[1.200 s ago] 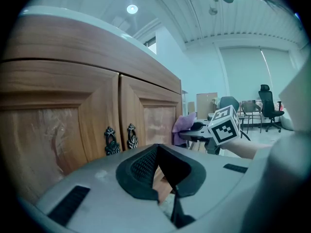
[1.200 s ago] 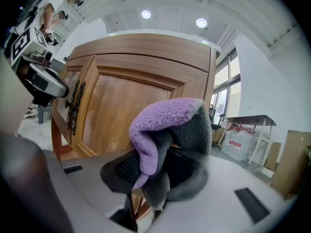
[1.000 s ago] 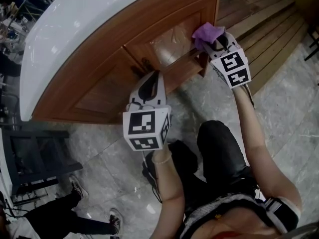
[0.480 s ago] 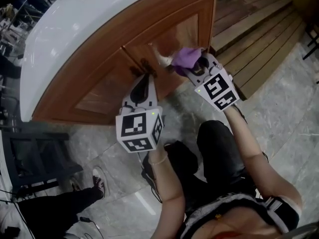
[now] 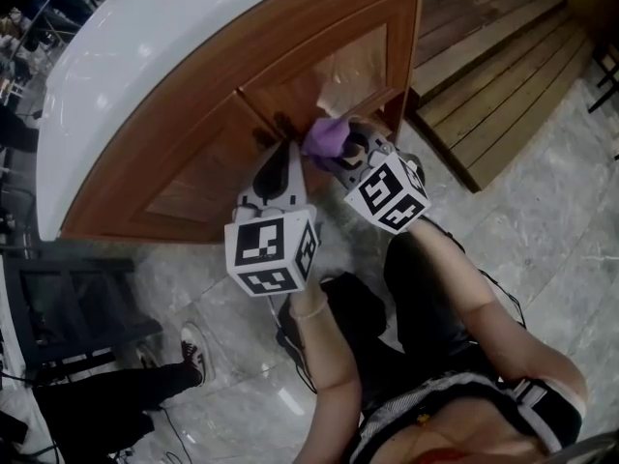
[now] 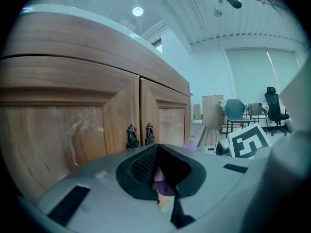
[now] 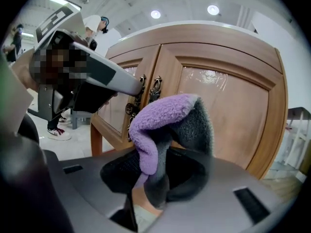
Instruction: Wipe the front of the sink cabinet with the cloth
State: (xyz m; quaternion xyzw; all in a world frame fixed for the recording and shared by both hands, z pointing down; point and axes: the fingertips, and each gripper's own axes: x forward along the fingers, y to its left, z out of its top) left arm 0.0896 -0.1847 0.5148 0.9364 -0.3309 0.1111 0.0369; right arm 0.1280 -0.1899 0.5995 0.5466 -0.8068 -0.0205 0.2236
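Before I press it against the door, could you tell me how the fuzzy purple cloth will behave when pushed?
The fuzzy purple cloth flops over where the right gripper clamps it, so probably floppy and light. Its plush pile should squash against the wooden cabinet door.

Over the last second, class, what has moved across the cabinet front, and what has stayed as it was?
The right tongs, shut on the purple cloth, swept left across the right-hand door, from its far edge to the handles at the middle, ending close to the left tongs. The cloth stayed gripped, the left tongs hardly shifted, and the cabinet doors stayed shut.
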